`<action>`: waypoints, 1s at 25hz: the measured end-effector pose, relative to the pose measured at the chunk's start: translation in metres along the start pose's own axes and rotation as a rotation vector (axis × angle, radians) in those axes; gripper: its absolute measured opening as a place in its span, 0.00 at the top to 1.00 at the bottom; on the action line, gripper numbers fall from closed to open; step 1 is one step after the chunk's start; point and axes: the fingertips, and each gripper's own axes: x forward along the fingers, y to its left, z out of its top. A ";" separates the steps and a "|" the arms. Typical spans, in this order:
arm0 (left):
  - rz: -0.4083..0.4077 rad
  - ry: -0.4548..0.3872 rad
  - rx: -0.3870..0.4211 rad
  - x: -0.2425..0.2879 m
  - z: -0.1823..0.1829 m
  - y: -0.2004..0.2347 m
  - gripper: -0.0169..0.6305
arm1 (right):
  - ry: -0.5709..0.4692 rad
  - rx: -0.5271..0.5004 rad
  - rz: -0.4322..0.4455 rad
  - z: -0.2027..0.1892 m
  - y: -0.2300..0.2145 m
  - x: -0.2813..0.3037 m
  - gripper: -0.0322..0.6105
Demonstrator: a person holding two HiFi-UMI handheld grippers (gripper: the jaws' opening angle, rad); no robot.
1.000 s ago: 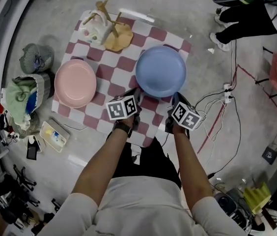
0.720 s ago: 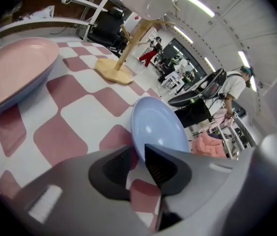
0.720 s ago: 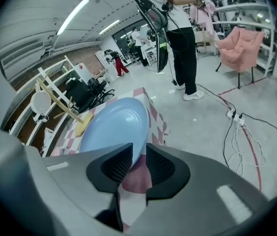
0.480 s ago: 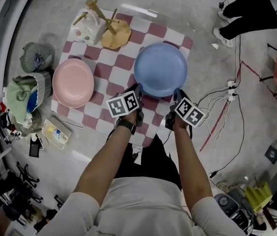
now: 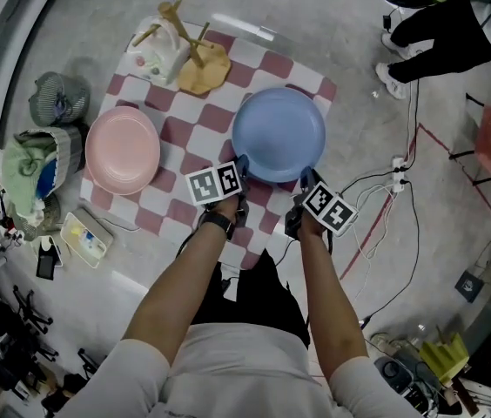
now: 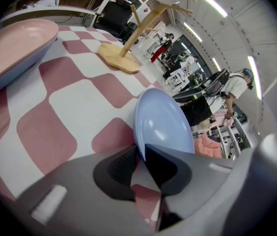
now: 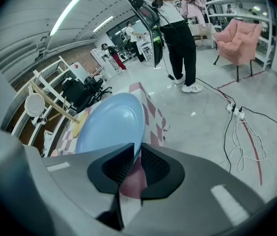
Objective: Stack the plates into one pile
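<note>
On the rim of the blue plate (image 5: 278, 133), left hand-held gripper (image 6: 139, 152) and right hand-held gripper (image 7: 137, 155), clamped.

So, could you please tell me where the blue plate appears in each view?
Head view: blue plate upper centre, over the checkered cloth.
Left gripper view: plate at centre, above the jaws.
Right gripper view: plate left of centre.
Shared landmark: the wooden rack beyond it.

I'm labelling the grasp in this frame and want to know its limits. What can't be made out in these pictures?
Head view: the blue plate's near rim, hidden under the two marker cubes.
Left gripper view: the pink plate's left part, cut off by the picture edge.
Head view: what fills the bag at left, too small to name.
</note>
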 end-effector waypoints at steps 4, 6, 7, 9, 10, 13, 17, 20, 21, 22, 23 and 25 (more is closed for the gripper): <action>0.000 -0.036 -0.020 -0.010 0.002 -0.001 0.91 | -0.019 -0.005 0.005 -0.001 0.004 -0.007 0.88; -0.002 -0.055 -0.022 -0.018 0.005 -0.002 0.91 | -0.025 -0.008 0.014 -0.001 0.010 -0.012 0.88; -0.001 -0.062 -0.025 -0.024 0.005 -0.002 0.91 | -0.024 -0.010 0.019 -0.002 0.013 -0.014 0.88; 0.006 -0.068 -0.034 -0.035 0.002 0.001 0.91 | -0.011 -0.018 0.028 -0.006 0.020 -0.020 0.88; 0.011 -0.071 -0.042 -0.042 -0.001 0.004 0.91 | -0.002 -0.027 0.033 -0.009 0.023 -0.023 0.88; 0.024 -0.088 -0.074 -0.063 -0.007 0.015 0.90 | 0.020 -0.054 0.055 -0.019 0.039 -0.030 0.88; 0.044 -0.133 -0.109 -0.090 -0.004 0.033 0.90 | 0.045 -0.097 0.095 -0.031 0.067 -0.032 0.88; 0.062 -0.170 -0.147 -0.111 -0.002 0.051 0.90 | 0.069 -0.137 0.128 -0.043 0.090 -0.031 0.88; 0.068 -0.182 -0.159 -0.118 -0.001 0.057 0.90 | 0.076 -0.152 0.139 -0.046 0.099 -0.030 0.88; 0.073 -0.196 -0.170 -0.125 0.000 0.063 0.90 | 0.081 -0.167 0.151 -0.048 0.108 -0.030 0.88; 0.078 -0.211 -0.180 -0.132 0.002 0.069 0.90 | 0.086 -0.181 0.162 -0.051 0.117 -0.029 0.88; 0.089 -0.241 -0.205 -0.146 0.006 0.082 0.90 | 0.096 -0.211 0.183 -0.059 0.136 -0.028 0.88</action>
